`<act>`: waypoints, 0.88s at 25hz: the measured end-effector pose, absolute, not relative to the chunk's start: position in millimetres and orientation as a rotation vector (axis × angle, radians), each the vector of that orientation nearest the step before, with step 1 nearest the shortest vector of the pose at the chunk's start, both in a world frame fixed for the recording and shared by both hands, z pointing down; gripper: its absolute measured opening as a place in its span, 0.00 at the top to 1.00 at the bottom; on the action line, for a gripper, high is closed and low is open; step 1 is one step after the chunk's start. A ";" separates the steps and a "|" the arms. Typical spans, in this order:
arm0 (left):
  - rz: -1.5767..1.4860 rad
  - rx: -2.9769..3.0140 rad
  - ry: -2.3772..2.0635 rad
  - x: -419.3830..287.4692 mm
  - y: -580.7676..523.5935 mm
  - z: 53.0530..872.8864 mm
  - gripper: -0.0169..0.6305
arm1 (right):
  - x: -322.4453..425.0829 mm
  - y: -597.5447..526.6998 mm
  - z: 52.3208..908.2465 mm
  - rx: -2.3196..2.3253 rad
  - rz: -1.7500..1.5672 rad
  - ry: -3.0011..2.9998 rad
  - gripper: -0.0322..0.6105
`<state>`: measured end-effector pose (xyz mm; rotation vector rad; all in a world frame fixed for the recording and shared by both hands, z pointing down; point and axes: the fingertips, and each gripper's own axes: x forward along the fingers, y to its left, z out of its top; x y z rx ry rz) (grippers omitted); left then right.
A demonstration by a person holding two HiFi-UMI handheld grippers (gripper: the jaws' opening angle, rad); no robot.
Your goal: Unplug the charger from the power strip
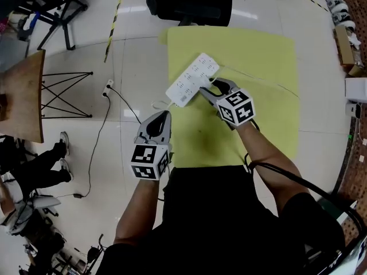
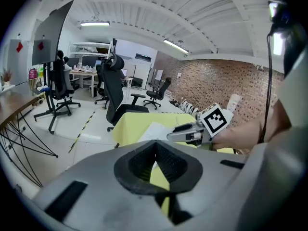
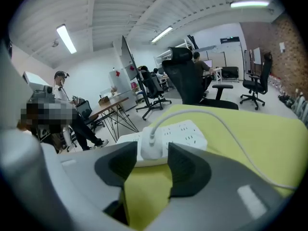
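A white power strip (image 1: 192,78) lies slantwise on the yellow table (image 1: 264,56). In the right gripper view a white charger (image 3: 150,146) stands plugged into the strip's (image 3: 185,133) near end, and its white cable (image 3: 231,134) runs off to the right. My right gripper (image 3: 152,154) is open, with a jaw on each side of the charger. The head view shows that gripper (image 1: 211,89) at the strip's near right corner. My left gripper (image 1: 163,114) hangs shut and empty at the table's left edge, short of the strip. From the left gripper (image 2: 156,146) view the right gripper (image 2: 180,134) shows over the strip (image 2: 153,129).
A black office chair (image 1: 189,2) stands at the table's far side. A wooden table (image 1: 23,93) with wire legs is at the left, with a floor socket and black cable (image 1: 108,87) beside it. A seated person's legs (image 1: 40,165) show at lower left.
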<state>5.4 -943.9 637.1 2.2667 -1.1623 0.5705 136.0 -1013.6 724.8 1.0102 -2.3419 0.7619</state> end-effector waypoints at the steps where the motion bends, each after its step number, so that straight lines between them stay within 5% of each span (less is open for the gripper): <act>1: 0.570 2.261 -1.154 8.6 -941.3 638.7 0.96 | 134.0 -1014.9 725.1 1.010 0.757 -2.348 0.65; 4: 0.583 2.259 -1.130 16.2 -934.1 643.9 0.96 | 131.4 -1015.0 725.8 1.012 0.745 -2.353 0.74; 14: 0.601 2.279 -1.114 27.4 -938.5 641.5 0.96 | 139.4 -1021.2 704.4 1.087 0.757 -2.383 0.74; 22: 0.646 2.323 -1.040 48.7 -930.7 637.9 0.96 | 219.2 -970.2 710.0 1.178 0.999 -2.282 0.74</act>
